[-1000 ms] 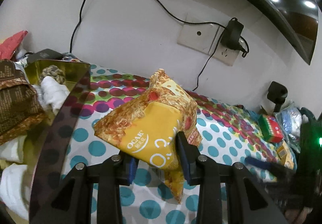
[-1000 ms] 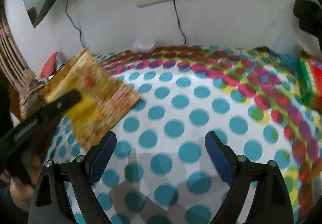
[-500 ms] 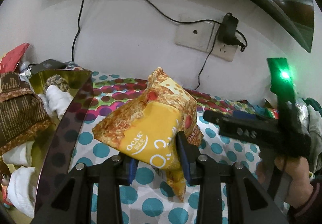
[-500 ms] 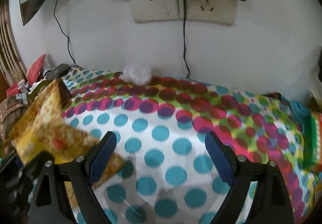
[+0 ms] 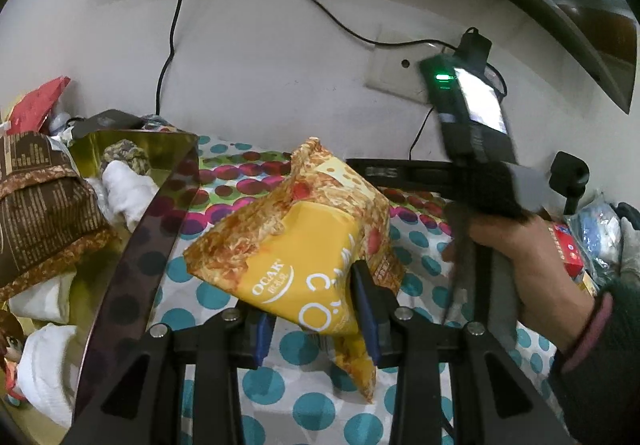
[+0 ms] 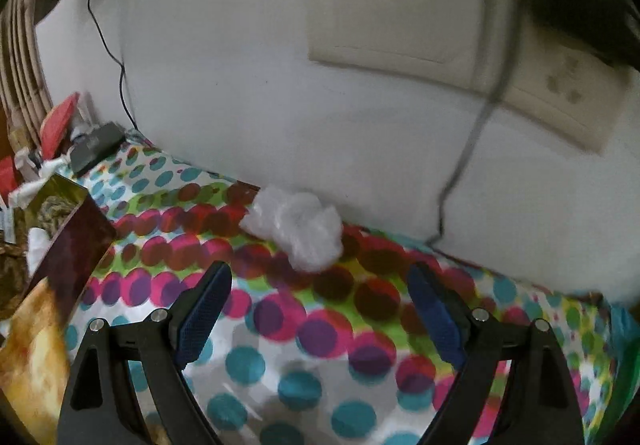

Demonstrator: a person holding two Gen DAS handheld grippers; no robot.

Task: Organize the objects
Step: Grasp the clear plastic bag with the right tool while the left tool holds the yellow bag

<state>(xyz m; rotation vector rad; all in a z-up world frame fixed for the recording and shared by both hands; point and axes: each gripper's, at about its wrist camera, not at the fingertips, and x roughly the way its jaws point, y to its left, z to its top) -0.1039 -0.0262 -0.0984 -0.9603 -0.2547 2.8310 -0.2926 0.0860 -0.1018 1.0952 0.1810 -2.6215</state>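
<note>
Your left gripper (image 5: 316, 319) is clamped on the yellow snack bag (image 5: 304, 257), its blue pads pinching the bag's lower end so the packet stands up and leans toward 11 o'clock, lifted clear of the polka-dot cloth (image 5: 208, 297). At 9 o'clock from the bag sits the gold-lined box (image 5: 160, 229), with white bundles and a brown packet (image 5: 36, 205) inside it.

At 3 o'clock in the left wrist view your right hand (image 5: 516, 265) grips the handle of the other tool, whose green light glows near the wall socket (image 5: 392, 77).

Your right gripper (image 6: 320, 309) stands wide apart with nothing between its pads. A crumpled clear plastic wad (image 6: 300, 225) lies at 12 o'clock from it, against the wall, just beyond the fingertips. The snack bag shows blurred at 8 o'clock in that view.
</note>
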